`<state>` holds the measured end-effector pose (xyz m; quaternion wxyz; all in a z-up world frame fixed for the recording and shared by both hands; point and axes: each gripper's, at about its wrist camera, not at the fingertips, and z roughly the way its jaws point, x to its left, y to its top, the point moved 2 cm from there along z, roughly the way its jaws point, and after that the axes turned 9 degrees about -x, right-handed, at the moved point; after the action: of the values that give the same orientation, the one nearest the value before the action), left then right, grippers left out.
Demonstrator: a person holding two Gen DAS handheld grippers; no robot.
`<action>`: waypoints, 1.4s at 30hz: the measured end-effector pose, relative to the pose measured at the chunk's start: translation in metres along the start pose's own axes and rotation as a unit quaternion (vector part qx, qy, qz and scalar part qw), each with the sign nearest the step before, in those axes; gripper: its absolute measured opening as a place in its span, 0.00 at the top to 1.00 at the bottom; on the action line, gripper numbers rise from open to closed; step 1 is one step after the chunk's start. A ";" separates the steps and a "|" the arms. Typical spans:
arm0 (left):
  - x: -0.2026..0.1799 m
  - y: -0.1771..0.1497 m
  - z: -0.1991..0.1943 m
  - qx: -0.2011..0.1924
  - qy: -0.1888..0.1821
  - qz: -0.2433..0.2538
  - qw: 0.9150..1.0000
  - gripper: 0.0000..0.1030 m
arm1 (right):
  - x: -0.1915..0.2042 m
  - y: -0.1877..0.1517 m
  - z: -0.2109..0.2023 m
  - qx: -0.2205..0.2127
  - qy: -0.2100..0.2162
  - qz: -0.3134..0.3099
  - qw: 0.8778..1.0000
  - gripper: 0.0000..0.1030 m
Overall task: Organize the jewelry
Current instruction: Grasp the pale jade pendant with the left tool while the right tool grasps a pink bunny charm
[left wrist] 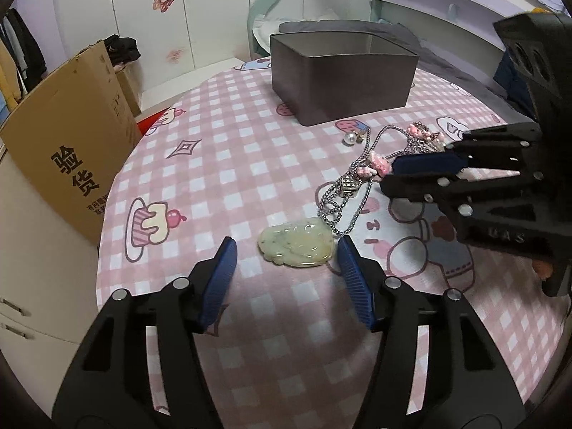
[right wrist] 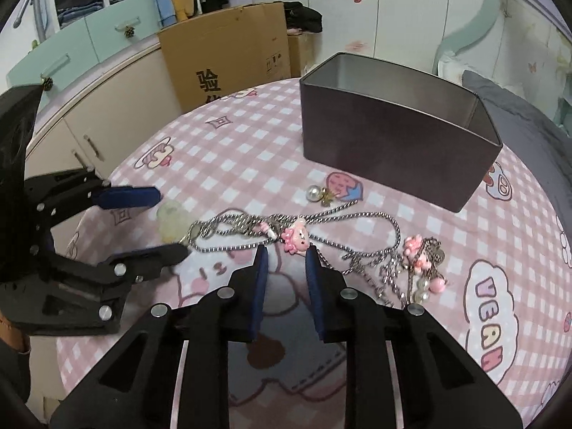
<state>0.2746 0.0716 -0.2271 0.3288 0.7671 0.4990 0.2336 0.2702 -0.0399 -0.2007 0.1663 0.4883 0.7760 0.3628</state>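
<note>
A pale green jade pendant [left wrist: 296, 246] lies on the pink checked tablecloth [left wrist: 221, 164], joined to a tangle of silver chains [left wrist: 336, 203]. My left gripper [left wrist: 286, 250] is open and low over the cloth, one pad on each side of the pendant, neither pressing it. In the right wrist view the pendant [right wrist: 169, 214] shows between the left gripper's [right wrist: 171, 222] fingers. My right gripper [right wrist: 286, 250] stands narrowly open, with a pink doll charm [right wrist: 296, 239] on the chains [right wrist: 357, 214] just ahead of its tips. The gap between its pads holds nothing. In the left wrist view the right gripper [left wrist: 388, 175] reaches in from the right.
An open dark metal tin [left wrist: 339, 82] [right wrist: 393, 150] stands at the far side of the table. A pearl earring [left wrist: 350, 138] [right wrist: 314, 193] lies in front of it. A pink bead and pearl cluster [right wrist: 422, 261] lies right of the chains. A cardboard box [left wrist: 71, 143] stands beside the table's left edge.
</note>
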 end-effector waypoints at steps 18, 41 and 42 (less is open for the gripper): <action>0.003 0.007 -0.004 -0.007 -0.008 -0.022 1.000 0.58 | -0.023 0.007 -0.014 -0.020 -0.004 0.011 1.000 1.00; 0.005 0.017 -0.013 -0.017 -0.023 -0.036 0.999 0.58 | -0.011 0.019 0.018 0.007 0.019 -0.037 0.999 0.85; 0.005 0.017 -0.012 -0.017 -0.023 -0.037 0.999 0.58 | -0.009 0.020 0.018 0.011 0.025 -0.040 0.999 0.87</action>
<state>0.2783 0.0748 -0.2065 0.3612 0.7478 0.5153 0.2117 0.2981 -0.0352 -0.1999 0.1562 0.4492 0.8029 0.3593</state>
